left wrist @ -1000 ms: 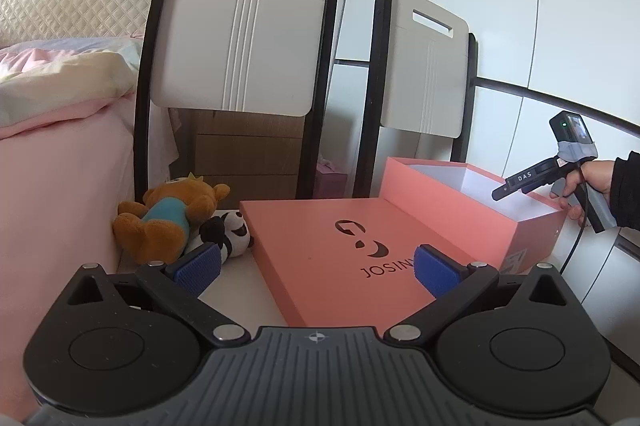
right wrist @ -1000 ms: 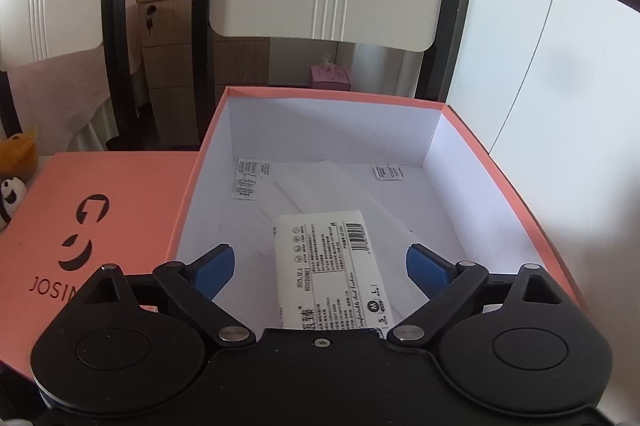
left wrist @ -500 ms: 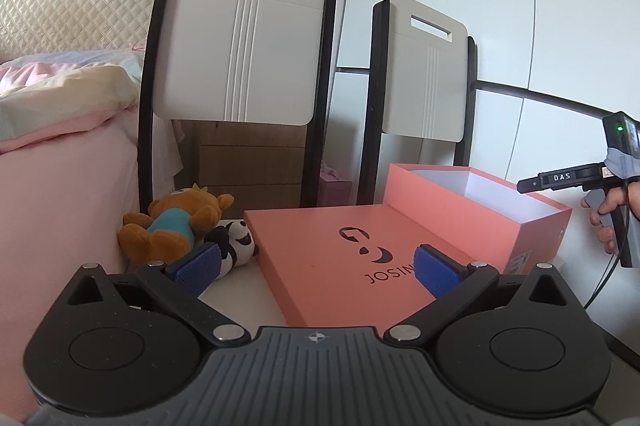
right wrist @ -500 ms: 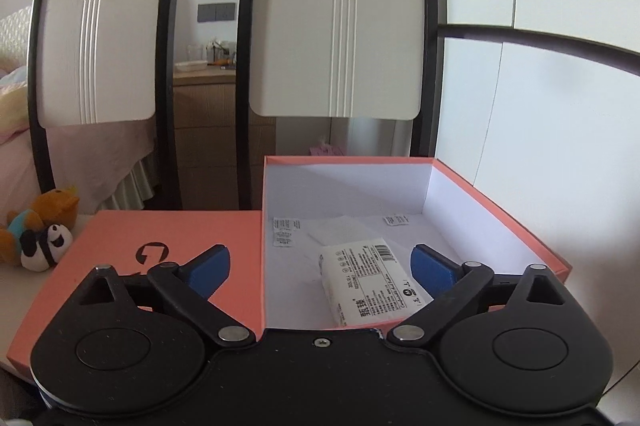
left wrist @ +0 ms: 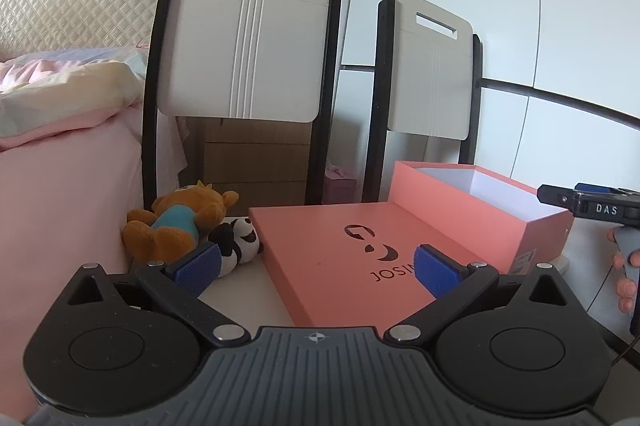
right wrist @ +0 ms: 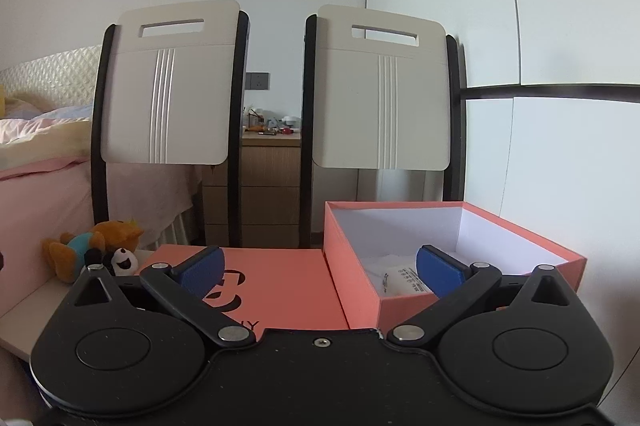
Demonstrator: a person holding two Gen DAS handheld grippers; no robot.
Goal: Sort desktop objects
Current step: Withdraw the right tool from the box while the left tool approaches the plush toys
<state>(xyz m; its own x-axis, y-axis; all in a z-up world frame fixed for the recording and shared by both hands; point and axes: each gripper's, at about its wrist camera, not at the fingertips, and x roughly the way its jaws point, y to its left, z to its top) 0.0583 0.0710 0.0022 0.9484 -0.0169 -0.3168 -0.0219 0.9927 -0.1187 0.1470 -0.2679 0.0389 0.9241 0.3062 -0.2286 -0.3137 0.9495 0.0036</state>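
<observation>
We hold both the left gripper [left wrist: 316, 268] and right gripper [right wrist: 318, 266] spread and empty, while the labelled white packet [right wrist: 402, 280] lies flat inside the open pink box [right wrist: 352, 266], its long axis running toward the box's far wall.

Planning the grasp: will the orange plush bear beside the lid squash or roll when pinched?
The plush bear looks soft, so it will likely squash and flop. Probably light. It lies slumped against the panda plush, so rolling seems unlikely.
</observation>
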